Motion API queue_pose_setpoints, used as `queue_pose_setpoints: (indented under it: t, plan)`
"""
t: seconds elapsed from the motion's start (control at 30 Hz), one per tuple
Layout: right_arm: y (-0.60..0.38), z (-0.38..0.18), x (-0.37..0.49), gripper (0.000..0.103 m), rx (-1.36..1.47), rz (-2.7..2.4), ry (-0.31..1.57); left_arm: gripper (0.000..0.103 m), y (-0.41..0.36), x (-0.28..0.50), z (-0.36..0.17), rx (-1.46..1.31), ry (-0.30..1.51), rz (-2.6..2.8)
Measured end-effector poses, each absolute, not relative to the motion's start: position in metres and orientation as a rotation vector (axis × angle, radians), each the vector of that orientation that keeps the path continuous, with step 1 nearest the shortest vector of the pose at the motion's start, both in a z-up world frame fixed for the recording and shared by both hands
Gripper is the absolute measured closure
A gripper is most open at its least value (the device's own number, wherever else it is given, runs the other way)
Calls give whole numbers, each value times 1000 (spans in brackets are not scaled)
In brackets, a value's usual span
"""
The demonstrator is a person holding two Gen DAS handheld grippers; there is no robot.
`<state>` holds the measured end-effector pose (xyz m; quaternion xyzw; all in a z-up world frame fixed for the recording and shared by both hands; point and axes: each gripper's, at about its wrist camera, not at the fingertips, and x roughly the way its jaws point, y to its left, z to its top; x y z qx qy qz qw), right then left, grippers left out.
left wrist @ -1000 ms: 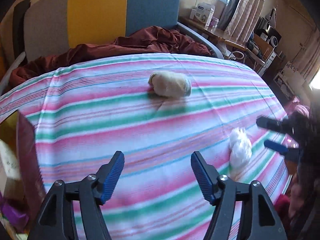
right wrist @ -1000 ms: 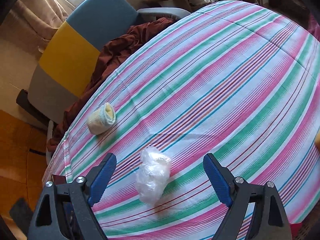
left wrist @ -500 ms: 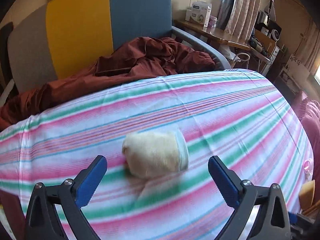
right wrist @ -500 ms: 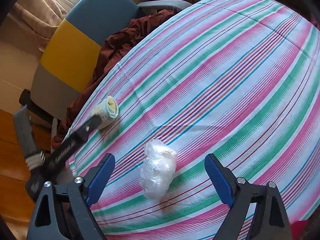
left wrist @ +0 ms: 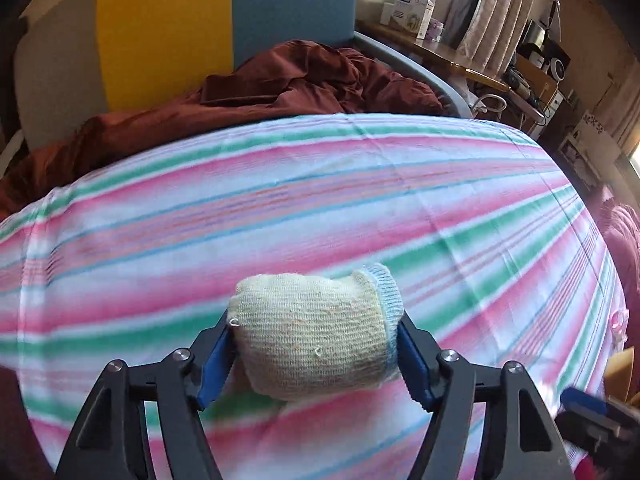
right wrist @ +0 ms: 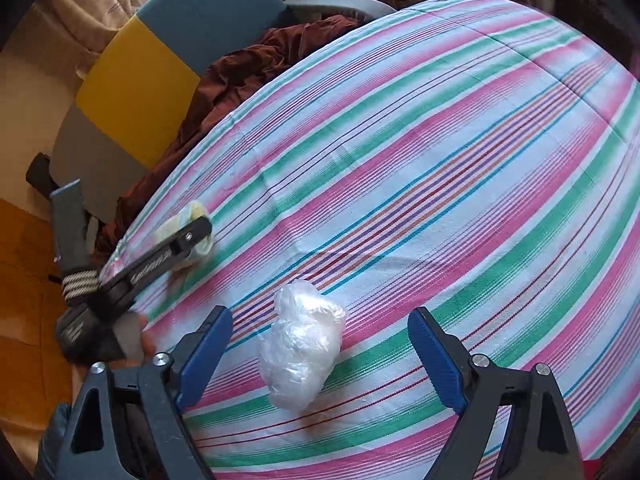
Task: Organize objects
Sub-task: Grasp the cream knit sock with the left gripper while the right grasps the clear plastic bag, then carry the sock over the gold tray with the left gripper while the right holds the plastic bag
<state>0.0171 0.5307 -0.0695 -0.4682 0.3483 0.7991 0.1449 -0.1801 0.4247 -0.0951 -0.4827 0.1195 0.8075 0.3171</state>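
Our left gripper (left wrist: 314,350) is clamped on the rolled sock (left wrist: 316,330), a cream knit bundle with a coarse ribbed weave and a pale blue cuff at its 3 o'clock end. Both blue ridged pads (left wrist: 214,354) press into its sides, and the soft roll bulges between them. Whether it is touching the cloth under it we cannot tell.

Our right gripper (right wrist: 320,356) is spread wide, grasping nothing. Between its fingers, nearer the left one, lies the crumpled plastic bag (right wrist: 300,354), a translucent, crinkled white lump resting on the striped tablecloth (right wrist: 440,168). In that view the sock sits at about 10 o'clock from the bag, well apart from it and close to the cloth's near-left edge, with the left gripper's black arm across it.

The tablecloth is smooth woven cotton in pink, green, white and thin blue bands, with a few shallow creases. From the bag towards 1 and 3 o'clock the cloth runs bare to its far edge. At 11 o'clock the edge meets a heap of rumpled maroon fabric (left wrist: 288,84) piled on a chair (left wrist: 168,24) with grey, yellow and blue back panels.
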Motion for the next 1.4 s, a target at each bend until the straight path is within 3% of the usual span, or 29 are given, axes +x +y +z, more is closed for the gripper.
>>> queue_pose_setpoints:
  t: [0.3, 0.43, 0.47, 0.5, 0.7, 0.83, 1.4]
  plan:
    - [524, -80, 5, 16, -1432, 2305, 928, 31, 349, -83, -91, -1207, 345, 2179]
    - [507, -84, -3, 27, -1476, 2339, 767, 31, 320, -43, -91, -1150, 332, 2197]
    - [502, -83, -5, 43, -1481, 2366, 702, 31, 318, -38, -92, -1142, 326, 2195]
    - [498, -84, -7, 69, -1491, 2383, 663, 31, 316, -35, -93, -1137, 320, 2190]
    - [467, -78, -17, 69, -1542, 2557, 590, 31, 311, -36, -100, -1087, 290, 2172]
    - [447, -88, -25, 69, -1604, 2570, 408, 31, 311, -38, -101, -1083, 272, 2167]
    - [428, -92, -27, 68, -1620, 2570, 240, 33, 311, -32, -103, -1053, 321, 2195]
